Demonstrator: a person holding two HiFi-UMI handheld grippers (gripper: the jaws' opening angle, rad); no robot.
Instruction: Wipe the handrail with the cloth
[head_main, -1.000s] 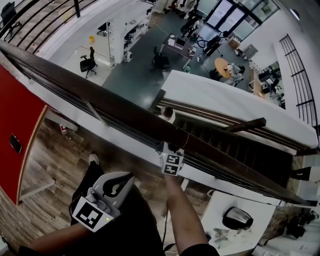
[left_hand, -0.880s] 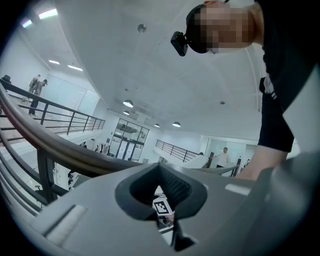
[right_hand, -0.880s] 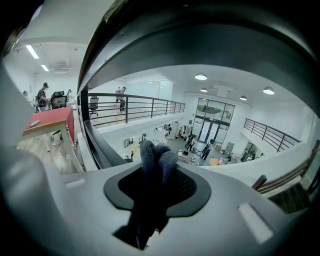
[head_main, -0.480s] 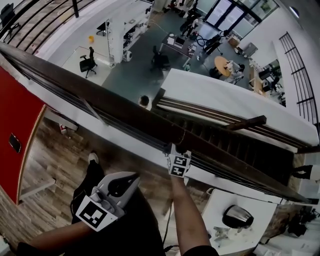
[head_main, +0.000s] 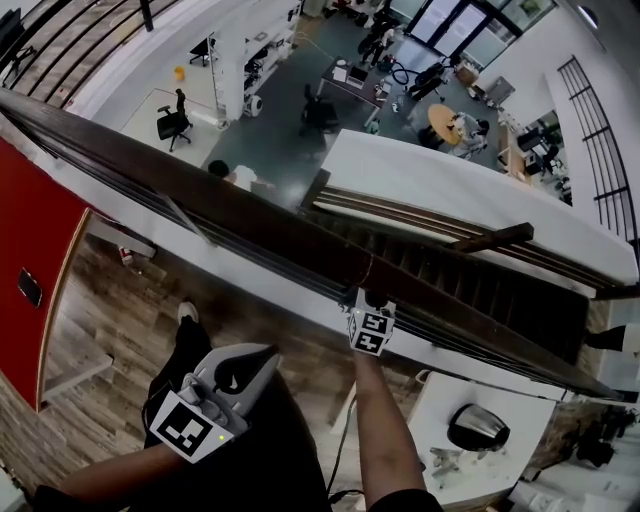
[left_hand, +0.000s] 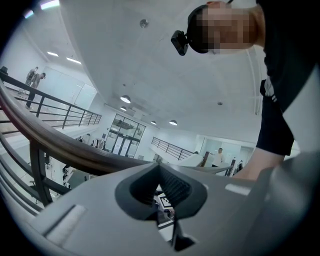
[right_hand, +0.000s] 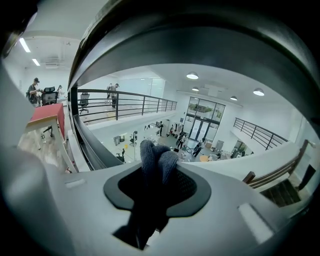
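Observation:
The dark wooden handrail (head_main: 200, 200) runs diagonally from upper left to lower right in the head view. My right gripper (head_main: 369, 300) is pressed against its near side, right of the middle, shut on a grey cloth (right_hand: 156, 162). In the right gripper view the handrail (right_hand: 200, 45) arches close overhead and the cloth bunches up between the jaws. My left gripper (head_main: 256, 360) hangs low by the person's legs, well short of the rail, shut with nothing in it. In the left gripper view the handrail (left_hand: 65, 147) curves past beyond the left gripper (left_hand: 160, 167).
Beyond the rail lies an open atrium floor (head_main: 270, 130) far below, with desks, chairs and people. A staircase (head_main: 470, 270) descends at right. A red panel (head_main: 30, 250) stands at left, and a white table (head_main: 440, 400) with a dark rounded object (head_main: 478, 430) at lower right.
My right gripper has slid a little to the right and down along the handrail with the cloth. The left gripper has hardly moved. A person on the floor below has walked leftward.

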